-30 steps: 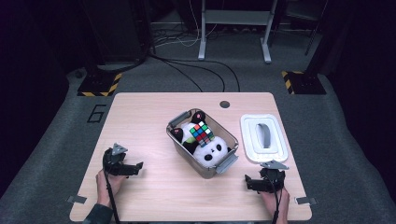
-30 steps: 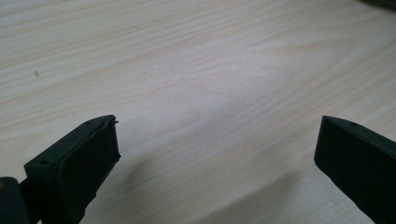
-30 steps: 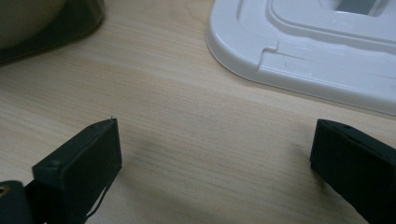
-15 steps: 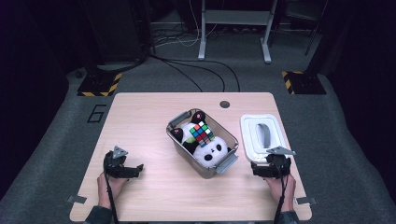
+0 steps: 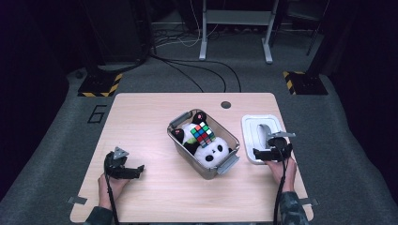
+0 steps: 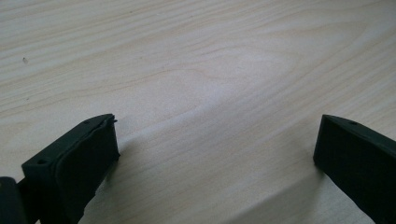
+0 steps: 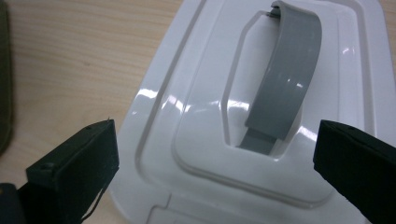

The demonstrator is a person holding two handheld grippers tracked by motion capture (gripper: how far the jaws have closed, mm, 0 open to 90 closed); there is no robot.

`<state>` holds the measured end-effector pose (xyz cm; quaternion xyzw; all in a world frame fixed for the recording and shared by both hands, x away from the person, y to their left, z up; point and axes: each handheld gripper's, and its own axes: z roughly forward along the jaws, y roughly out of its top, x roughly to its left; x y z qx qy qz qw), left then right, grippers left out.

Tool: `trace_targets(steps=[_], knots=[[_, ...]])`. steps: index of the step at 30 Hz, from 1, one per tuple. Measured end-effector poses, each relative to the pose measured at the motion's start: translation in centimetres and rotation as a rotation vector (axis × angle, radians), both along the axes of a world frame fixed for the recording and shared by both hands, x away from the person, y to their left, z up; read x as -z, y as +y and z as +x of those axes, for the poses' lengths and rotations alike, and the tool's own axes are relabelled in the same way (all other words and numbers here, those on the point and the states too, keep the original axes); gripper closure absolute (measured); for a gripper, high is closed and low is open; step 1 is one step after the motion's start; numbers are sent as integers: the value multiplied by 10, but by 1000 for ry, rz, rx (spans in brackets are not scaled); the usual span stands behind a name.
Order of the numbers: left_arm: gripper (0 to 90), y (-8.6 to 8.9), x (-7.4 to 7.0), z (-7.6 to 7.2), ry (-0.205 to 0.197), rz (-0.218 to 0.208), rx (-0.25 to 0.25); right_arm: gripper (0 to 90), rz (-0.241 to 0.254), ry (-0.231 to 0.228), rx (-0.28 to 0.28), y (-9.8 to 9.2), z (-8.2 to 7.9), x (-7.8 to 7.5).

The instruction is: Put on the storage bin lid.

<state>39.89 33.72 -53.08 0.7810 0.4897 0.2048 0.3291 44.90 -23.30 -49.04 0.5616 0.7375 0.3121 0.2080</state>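
Since a second ago the right gripper has travelled up from the near edge of the tabletop and now sits at the near end of the white lid, while the left gripper has barely shifted at the near left. In the right gripper view the jaws stand wide apart, released, one at each side of the lid's near end, with the grey handle lying in its recess between and beyond them; whether they touch the lid I cannot tell. The lid lies flat on the tabletop just right of the open grey bin, which holds a plush panda with a colour cube on top. In the left gripper view the jaws of that gripper are also spread, with bare wood between them.
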Motion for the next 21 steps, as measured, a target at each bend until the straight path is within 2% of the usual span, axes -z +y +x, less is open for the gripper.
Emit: trace_targets(steps=[6, 8, 11, 15, 17, 19, 21], knots=[[0, 0, 0, 0, -1, 2, -1, 0, 19, 9, 4, -8, 24, 3], [0, 0, 0, 0, -1, 2, -1, 0, 33, 24, 13, -9, 28, 3], [0, 0, 0, 0, -1, 2, 0, 0, 35, 19, 19, -11, 37, 4], [0, -1, 0, 0, -1, -1, -1, 1, 65, 27, 39, -16, 45, 3], [0, -1, 0, 0, -2, -1, -1, 31, 61, 25, 58, -18, 49, 2], [0, -1, 0, 0, -1, -1, -1, 127, 75, 29, 67, -20, 55, 3], [0, -1, 0, 0, -1, -1, -1, 185, 83, 34, 80, -22, 61, 4]])
